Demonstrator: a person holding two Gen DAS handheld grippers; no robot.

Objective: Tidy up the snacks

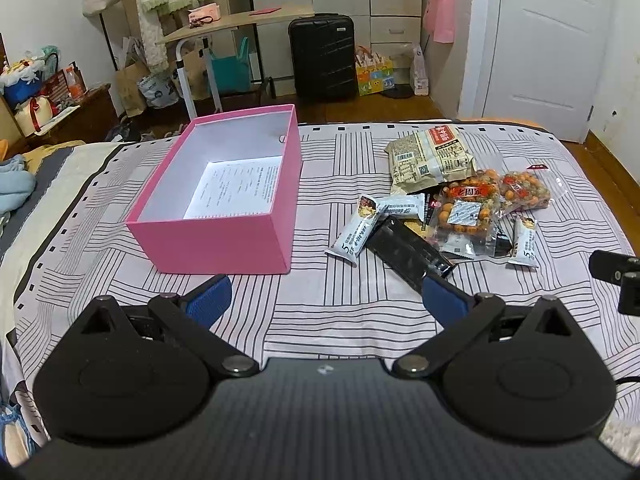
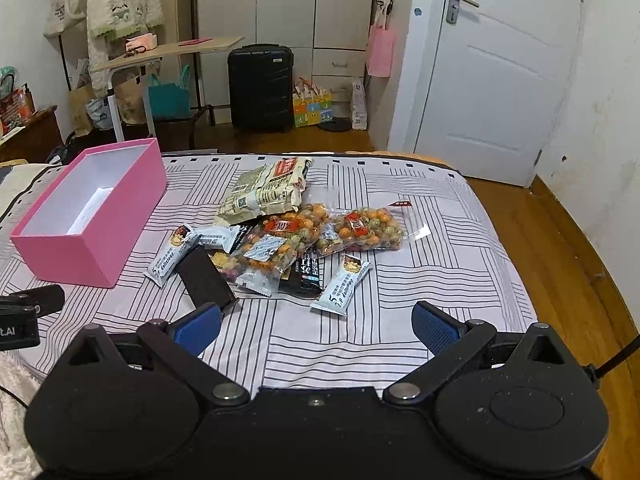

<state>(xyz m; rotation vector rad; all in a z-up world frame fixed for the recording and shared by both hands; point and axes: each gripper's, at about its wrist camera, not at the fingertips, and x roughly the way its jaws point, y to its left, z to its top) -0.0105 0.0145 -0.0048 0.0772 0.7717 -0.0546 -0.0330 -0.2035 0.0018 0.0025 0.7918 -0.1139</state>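
An open pink box (image 1: 224, 240) with a white inside and a printed sheet on its floor stands on the bed at the left; it also shows in the right wrist view (image 2: 92, 248). A pile of snacks lies to its right: a beige bag (image 1: 432, 156), two clear packs of orange and green nuts (image 1: 468, 208), white bars (image 1: 356, 232) and a black bar (image 1: 408, 252). The same pile shows in the right wrist view (image 2: 280, 240), with a white bar (image 2: 342, 286) nearest. My left gripper (image 1: 326, 300) is open and empty above the sheet. My right gripper (image 2: 316, 328) is open and empty, just short of the pile.
The bed has a striped patchwork cover (image 1: 340, 320). Beyond its far edge stand a black suitcase (image 1: 322, 56), a small desk (image 1: 236, 24), bags and a white door (image 1: 548, 40). Wooden floor (image 2: 560, 240) lies to the right of the bed.
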